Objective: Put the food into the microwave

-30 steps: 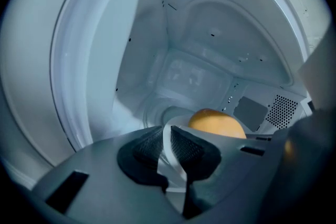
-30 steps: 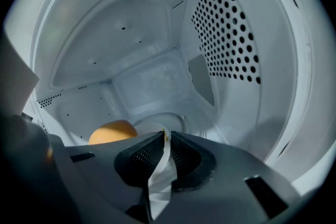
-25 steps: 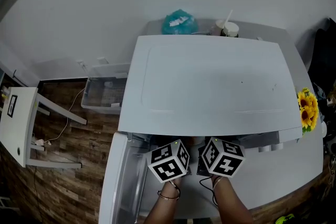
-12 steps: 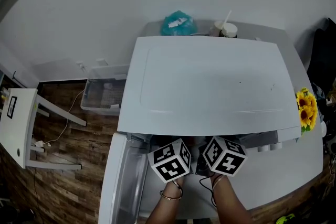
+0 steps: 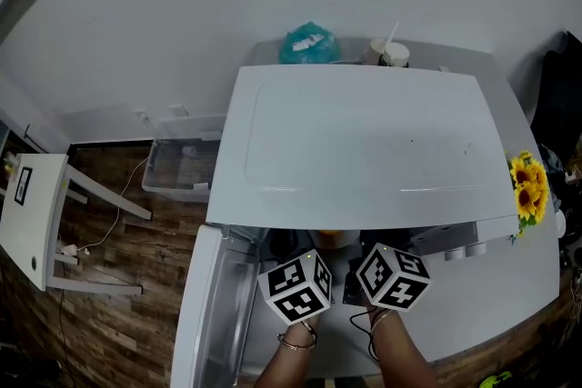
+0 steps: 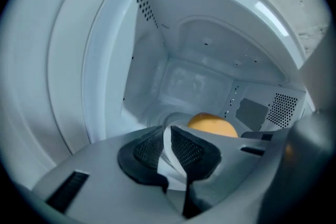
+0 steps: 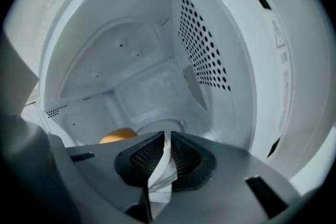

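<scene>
Left gripper: clamped on the plate rim, jaws nearly together.
Right gripper: likewise clamped on that plate's rim.
Plate: thin, white; held at the mouth of the open microwave.
Food: rounded, smooth, orange-yellow; carried on the plate, between the grippers.
Writing: warning label on the microwave front, too small to be read.

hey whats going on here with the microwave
A person is loading a white microwave whose door hangs open to the left. The left gripper and the right gripper are each shut on the rim of one white plate. The plate carries a round orange-yellow food item and both grippers point into the cavity. Whether the plate is set down yet can't be told.
</scene>
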Available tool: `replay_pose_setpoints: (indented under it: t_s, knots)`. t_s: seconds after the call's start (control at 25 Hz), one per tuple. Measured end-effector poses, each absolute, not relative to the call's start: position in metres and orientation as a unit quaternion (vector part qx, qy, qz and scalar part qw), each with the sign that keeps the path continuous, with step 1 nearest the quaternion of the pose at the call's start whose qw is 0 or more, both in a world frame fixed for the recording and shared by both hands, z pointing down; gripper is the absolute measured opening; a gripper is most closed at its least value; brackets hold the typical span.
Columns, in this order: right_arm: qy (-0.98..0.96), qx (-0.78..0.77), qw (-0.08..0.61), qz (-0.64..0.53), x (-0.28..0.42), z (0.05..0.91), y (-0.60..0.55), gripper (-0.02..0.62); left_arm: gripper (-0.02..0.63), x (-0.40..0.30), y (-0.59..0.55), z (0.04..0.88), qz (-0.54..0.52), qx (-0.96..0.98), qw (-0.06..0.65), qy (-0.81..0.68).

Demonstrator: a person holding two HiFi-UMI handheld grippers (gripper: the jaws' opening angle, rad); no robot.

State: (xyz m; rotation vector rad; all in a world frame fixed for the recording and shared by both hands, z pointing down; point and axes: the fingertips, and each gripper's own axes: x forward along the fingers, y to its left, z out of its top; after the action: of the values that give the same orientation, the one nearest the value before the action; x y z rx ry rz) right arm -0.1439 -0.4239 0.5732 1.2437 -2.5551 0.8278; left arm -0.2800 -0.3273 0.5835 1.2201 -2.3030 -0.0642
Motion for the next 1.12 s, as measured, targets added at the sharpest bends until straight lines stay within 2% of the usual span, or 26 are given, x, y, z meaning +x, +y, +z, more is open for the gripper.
replay_pose_setpoints:
  t_s: [0.28, 0.4, 0.56, 0.72, 1.12]
  knots:
    - [-0.885, 0.394, 0.108, 0.222, -0.139, 0.557, -0.396, 0.049, 0.044, -0.252, -0.308, 0.556, -0.014, 0.477, 0.220, -0.850]
    - [-0.893, 0.383, 0.118, 0.205, -0.129, 0.553, -0.378, 0.048, 0.043, -0.232, -0.293, 0.554, -0.012, 0.491, 0.226, -0.841]
    - [-0.899, 0.369, 0.127, 0.200, -0.112, 0.545, -0.357, 0.035, 0.003, -0.212, -0.272, 0.554, 0.006, 0.500, 0.234, -0.834]
    - [-0.910, 0.348, 0.133, 0.182, -0.102, 0.522, -0.334, 0.017, 0.003, -0.195, -0.250, 0.543, 0.011, 0.507, 0.239, -0.828]
    - [-0.940, 0.273, 0.176, 0.107, -0.070, 0.481, -0.245, 0.017, 0.003, -0.127, -0.193, 0.491, 0.030, 0.547, 0.250, -0.798]
